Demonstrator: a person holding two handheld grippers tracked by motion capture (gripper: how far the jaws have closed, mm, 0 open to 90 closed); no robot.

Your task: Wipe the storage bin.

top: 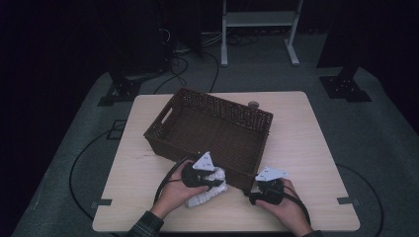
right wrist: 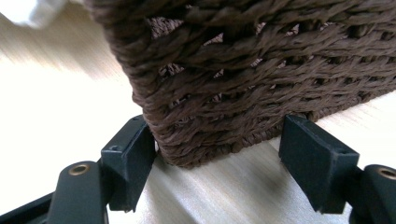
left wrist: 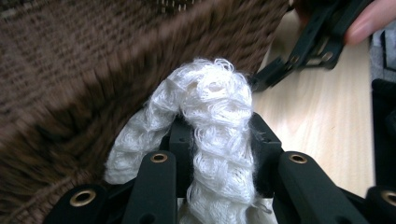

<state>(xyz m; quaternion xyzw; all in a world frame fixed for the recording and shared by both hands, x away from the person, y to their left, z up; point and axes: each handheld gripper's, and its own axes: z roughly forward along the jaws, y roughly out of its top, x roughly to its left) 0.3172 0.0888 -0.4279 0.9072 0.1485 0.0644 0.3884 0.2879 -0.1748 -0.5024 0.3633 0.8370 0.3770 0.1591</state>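
I found the left gripper (left wrist: 219, 140) clamped on the cloth (left wrist: 210, 116) beside the basket (top: 212, 123); the right gripper (right wrist: 224, 158) stood open around the basket's corner.

Recording lab or studio. A lone wooden table (top: 316, 148) stands on grey carpet (top: 385, 148) amid floor cables (top: 79, 163), black stand bases (top: 346, 89) and dark surrounds
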